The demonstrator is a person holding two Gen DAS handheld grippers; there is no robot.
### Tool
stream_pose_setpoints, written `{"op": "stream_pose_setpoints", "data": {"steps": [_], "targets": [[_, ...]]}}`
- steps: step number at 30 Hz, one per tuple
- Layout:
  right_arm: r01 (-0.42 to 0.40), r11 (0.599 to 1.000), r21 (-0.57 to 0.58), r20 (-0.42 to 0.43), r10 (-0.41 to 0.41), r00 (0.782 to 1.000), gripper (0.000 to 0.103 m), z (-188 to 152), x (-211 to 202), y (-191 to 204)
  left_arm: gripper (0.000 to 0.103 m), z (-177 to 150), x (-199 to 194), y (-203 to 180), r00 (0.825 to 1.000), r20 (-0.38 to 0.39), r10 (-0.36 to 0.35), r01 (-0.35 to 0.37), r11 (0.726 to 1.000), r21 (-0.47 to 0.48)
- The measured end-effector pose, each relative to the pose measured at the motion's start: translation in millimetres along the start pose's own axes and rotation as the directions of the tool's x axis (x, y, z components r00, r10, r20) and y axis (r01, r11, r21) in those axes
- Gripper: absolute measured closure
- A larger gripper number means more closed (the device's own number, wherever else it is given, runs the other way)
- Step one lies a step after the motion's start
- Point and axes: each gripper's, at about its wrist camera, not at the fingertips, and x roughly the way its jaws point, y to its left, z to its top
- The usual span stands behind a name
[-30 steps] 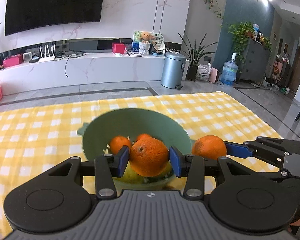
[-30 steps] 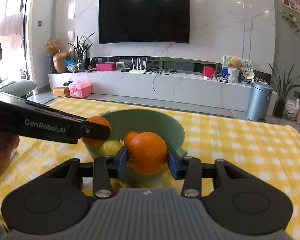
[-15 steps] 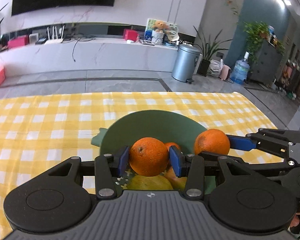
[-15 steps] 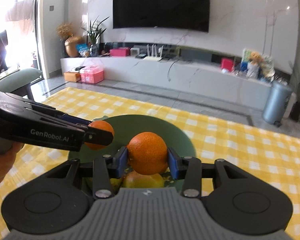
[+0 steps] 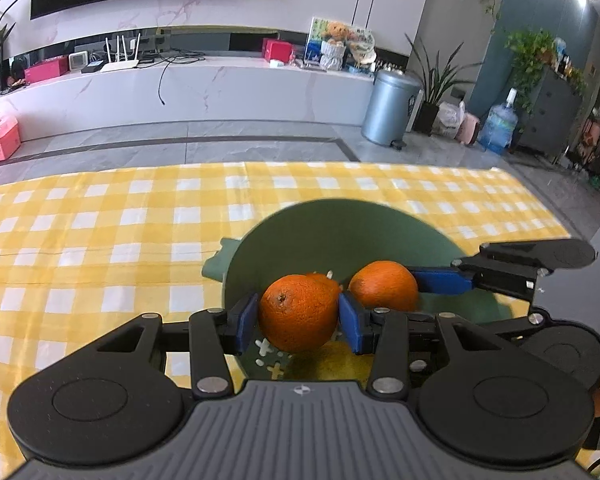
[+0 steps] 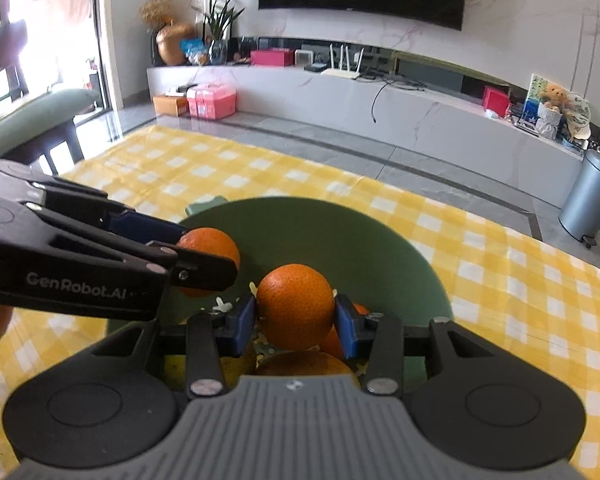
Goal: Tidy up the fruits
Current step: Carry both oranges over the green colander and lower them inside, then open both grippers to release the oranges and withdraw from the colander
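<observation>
A green bowl (image 5: 340, 232) stands on the yellow checked tablecloth (image 5: 100, 240); it also shows in the right wrist view (image 6: 340, 232). My left gripper (image 5: 299, 318) is shut on an orange (image 5: 298, 312) and holds it over the bowl's near left side. My right gripper (image 6: 295, 316) is shut on another orange (image 6: 294, 306) over the bowl. The right gripper's orange (image 5: 384, 285) shows in the left wrist view, and the left gripper's orange (image 6: 210, 246) in the right wrist view. More oranges (image 6: 304, 364) and a yellow fruit (image 5: 332, 364) lie in the bowl below.
The tablecloth (image 6: 520, 280) covers the table around the bowl. Past the table's far edge is grey floor, a white TV bench (image 5: 200, 92) and a metal bin (image 5: 390, 108). A green chair (image 6: 32, 116) stands to the left.
Both grippers have moved forward and down over the bowl, each still holding its orange. The bowl now fills more of the lower view.
</observation>
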Motion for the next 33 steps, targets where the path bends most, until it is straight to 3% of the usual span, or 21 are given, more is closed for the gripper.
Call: {"op": "stream_pose_setpoints", "data": {"steps": [18, 23, 33], "targets": [[0.022, 0.997, -0.068, -0.045, -0.025, 0.999, 0.063, -5, 21, 8, 0.053, -3, 4, -6, 0.999, 0.001, 0.033, -0.033, 0.998, 0.063], [0.039, 0.995, -0.093, -0.037, -0.042, 0.998, 0.063, -5, 17, 12, 0.043, -4, 3, -6, 0.999, 0.015, 0.04, -0.041, 0.997, 0.062], [0.055, 0.996, -0.074, -0.015, -0.056, 0.998, 0.052, -5, 5, 13, 0.04, -5, -10, -10, 0.997, 0.065, 0.043, -0.048, 0.997, 0.066]]}}
